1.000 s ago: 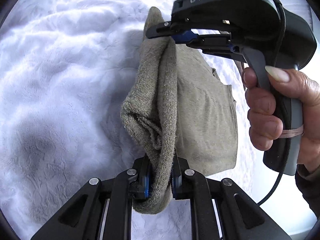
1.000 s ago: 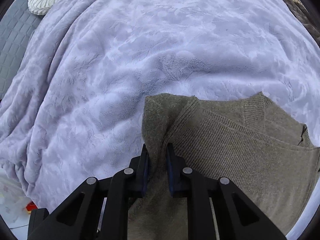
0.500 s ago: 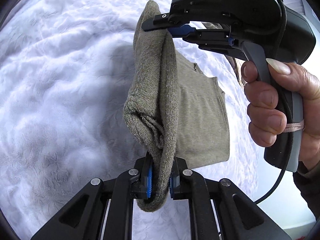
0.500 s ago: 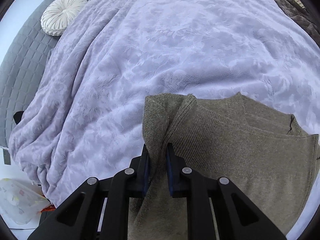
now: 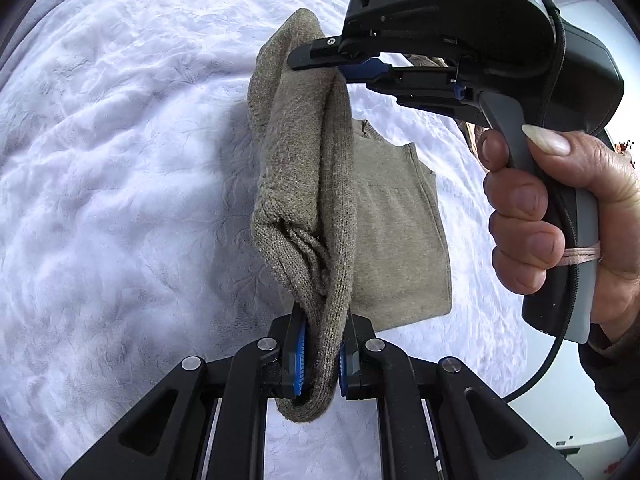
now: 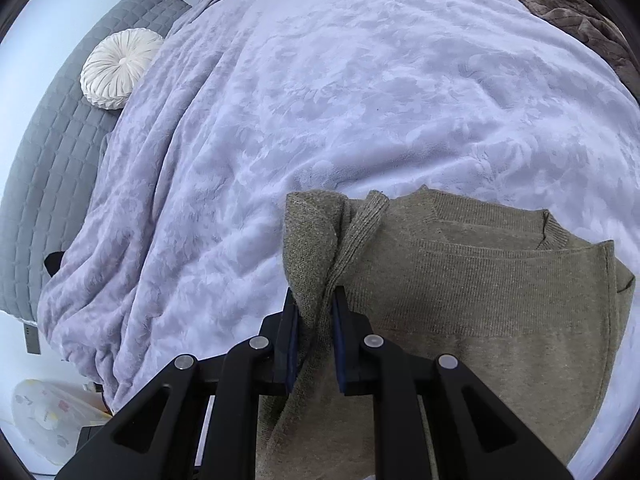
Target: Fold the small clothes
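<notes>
An olive-grey knitted sweater (image 5: 304,184) hangs stretched between my two grippers above a pale lilac blanket (image 5: 120,200). My left gripper (image 5: 320,344) is shut on one bunched edge of the sweater at the bottom of the left wrist view. My right gripper (image 5: 340,68), held by a hand (image 5: 560,216), is shut on the other end at the top of that view. In the right wrist view the right gripper (image 6: 314,312) pinches a fold of the sweater (image 6: 480,300), whose body and ribbed neckline spread to the right.
The lilac blanket (image 6: 320,100) covers a bed. A grey quilted cover (image 6: 52,160) with a round cream cushion (image 6: 116,68) lies at the left. A brown throw (image 6: 568,12) sits at the top right. A patterned white bag (image 6: 48,416) stands on the floor at the lower left.
Both grippers have risen with the sweater still held, so the bed looks farther away. The sweater's body has lifted more off the blanket.
</notes>
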Available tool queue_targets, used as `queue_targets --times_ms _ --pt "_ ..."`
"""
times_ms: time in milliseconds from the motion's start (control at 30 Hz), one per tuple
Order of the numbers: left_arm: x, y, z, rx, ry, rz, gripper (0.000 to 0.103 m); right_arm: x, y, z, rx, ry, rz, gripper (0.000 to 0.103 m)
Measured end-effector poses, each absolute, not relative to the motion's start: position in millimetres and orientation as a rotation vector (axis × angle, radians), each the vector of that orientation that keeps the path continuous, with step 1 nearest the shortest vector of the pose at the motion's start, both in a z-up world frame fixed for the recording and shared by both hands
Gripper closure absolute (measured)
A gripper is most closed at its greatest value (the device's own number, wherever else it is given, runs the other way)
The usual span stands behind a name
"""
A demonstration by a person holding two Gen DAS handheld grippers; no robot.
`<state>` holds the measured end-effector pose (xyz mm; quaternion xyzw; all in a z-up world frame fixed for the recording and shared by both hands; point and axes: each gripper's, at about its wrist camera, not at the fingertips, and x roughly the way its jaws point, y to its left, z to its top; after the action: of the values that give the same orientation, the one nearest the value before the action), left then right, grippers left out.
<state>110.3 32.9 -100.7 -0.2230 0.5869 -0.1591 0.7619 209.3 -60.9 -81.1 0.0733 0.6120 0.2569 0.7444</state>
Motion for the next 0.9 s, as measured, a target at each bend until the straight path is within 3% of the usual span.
queue_targets --times_ms 467,567,600,633,900 --pt "113.7 42.7 -121.4 -0.499 1.304 -0.274 0.09 210.0 -29.0 -109.0 0.032 1.335 0.569 0.084" --pt "113.2 51.2 -126.3 -0.512 1.303 -0.268 0.09 210.3 -9.3 -123.7 -0.004 1.367 0.56 0.063" --pt "112.9 51.1 -125.8 -0.506 1.301 -0.274 0.09 208.9 -3.6 -126.6 -0.018 1.368 0.558 0.046" --pt "112.9 50.0 -125.5 -0.491 1.3 -0.279 0.09 207.2 -0.4 -128.2 -0.029 1.365 0.556 0.037" --pt "114.7 43.5 -122.2 -0.461 1.286 -0.321 0.09 216.8 19.7 -147.3 -0.08 1.458 0.497 0.036"
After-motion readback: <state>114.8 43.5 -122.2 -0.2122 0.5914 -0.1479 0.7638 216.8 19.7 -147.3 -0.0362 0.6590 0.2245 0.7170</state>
